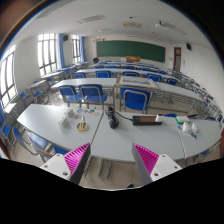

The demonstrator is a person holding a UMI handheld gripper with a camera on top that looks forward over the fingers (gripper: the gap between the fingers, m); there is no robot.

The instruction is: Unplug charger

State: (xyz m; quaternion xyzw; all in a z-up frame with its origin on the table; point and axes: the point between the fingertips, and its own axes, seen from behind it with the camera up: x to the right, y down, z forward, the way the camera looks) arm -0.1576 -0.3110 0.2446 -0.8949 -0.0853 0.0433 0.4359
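Observation:
A small dark object (112,120), perhaps the charger with its cable, lies on the long white desk (100,137) ahead of me; it is too small to tell what it is plugged into. My gripper (111,160) is open, its two magenta pads (76,158) spread wide, with nothing between them. The fingers hang above the desk's near edge, well short of the dark object.
A flat grey-brown box (147,120) lies right of the dark object, and a clear item (70,123) left of it. Small greenish things (186,121) lie at the desk's right end. Blue chairs (92,95) and more desks stand behind, with a green chalkboard (126,50) on the far wall.

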